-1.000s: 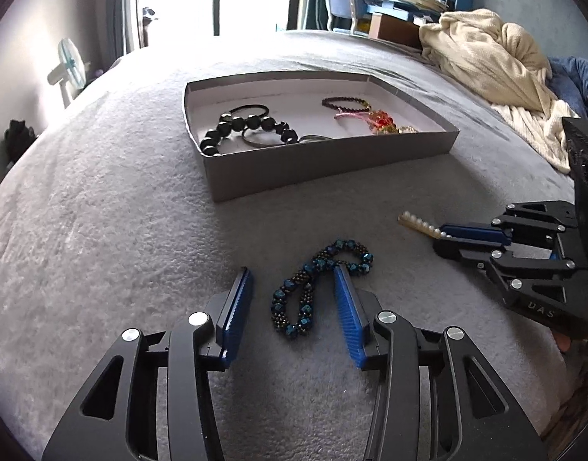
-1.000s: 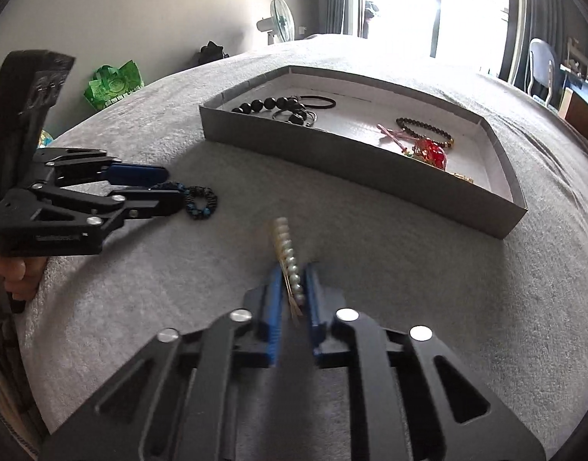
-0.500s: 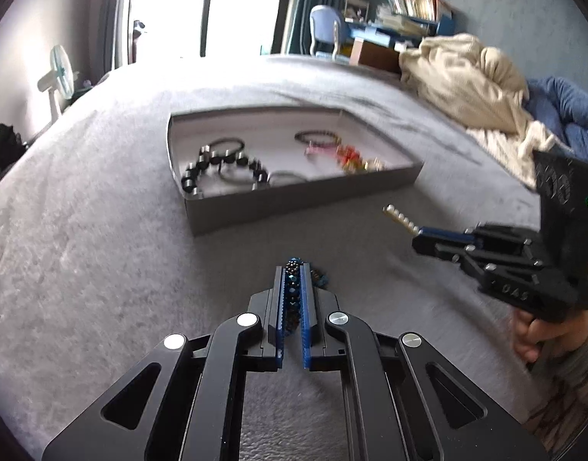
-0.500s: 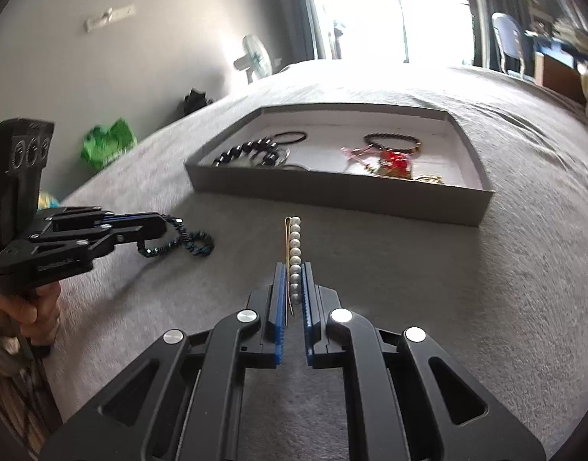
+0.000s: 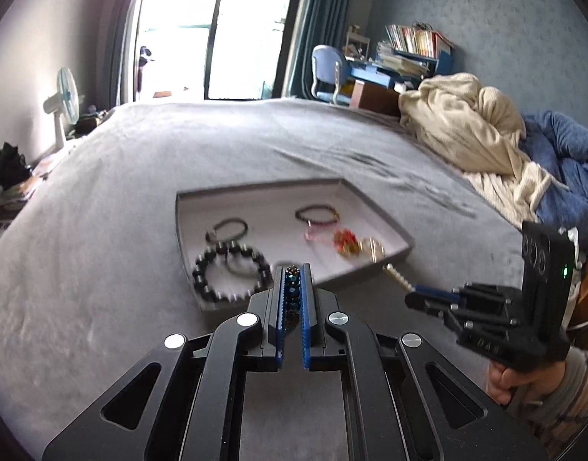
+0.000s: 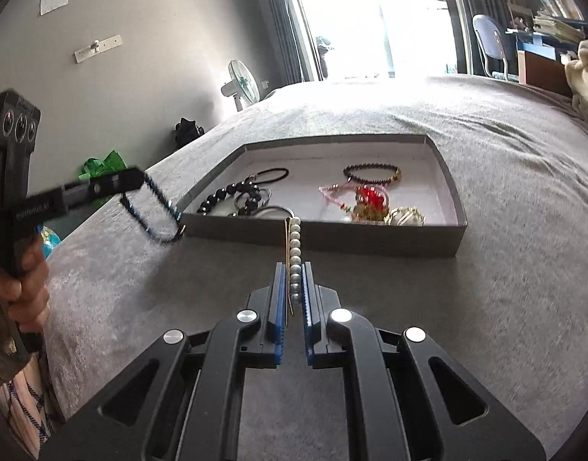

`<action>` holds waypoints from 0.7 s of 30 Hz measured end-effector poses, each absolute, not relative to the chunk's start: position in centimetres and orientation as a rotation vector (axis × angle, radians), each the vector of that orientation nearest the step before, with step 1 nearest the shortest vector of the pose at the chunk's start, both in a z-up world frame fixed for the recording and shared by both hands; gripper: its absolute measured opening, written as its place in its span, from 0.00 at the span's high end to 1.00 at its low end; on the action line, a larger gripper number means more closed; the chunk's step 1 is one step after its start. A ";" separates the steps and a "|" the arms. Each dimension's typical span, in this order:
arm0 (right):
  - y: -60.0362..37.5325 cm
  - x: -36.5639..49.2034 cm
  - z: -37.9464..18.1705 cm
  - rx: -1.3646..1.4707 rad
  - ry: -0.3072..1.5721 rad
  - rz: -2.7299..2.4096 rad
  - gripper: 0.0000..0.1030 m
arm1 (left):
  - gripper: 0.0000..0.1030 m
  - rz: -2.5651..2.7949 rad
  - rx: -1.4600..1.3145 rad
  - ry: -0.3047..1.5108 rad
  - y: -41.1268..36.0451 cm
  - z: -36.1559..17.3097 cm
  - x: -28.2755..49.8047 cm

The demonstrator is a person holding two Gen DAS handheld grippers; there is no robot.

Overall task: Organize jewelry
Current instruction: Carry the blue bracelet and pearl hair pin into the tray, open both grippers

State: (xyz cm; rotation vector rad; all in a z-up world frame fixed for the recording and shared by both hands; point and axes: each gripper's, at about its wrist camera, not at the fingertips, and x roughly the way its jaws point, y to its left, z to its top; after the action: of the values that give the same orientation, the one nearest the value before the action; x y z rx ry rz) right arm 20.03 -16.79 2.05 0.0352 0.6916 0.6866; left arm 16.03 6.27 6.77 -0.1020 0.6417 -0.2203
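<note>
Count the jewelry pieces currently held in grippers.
2. The blue beaded bracelet is clamped in the left gripper, dangling near the grey tray. The white pearl hairpin is clamped in the right gripper.

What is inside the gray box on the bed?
Inside the gray box lie a big black bead bracelet, a thin black loop, a dark bead bracelet, a pink strand and red-gold pieces. The near wall hides the closest bit.

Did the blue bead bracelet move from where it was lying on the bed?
Yes. The left gripper lifted the blue bead bracelet off the bed toward the tray.
</note>
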 end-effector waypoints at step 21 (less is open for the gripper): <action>-11.9 30.5 2.6 -0.025 0.780 0.634 0.92 | 0.93 -0.200 -0.055 0.663 5.6 5.9 25.4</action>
State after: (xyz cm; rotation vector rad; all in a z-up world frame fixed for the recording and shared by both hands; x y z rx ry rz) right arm 30.46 -11.86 2.57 -0.0249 0.7797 0.6341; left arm 25.40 5.64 5.93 -0.0545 0.6634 -0.2000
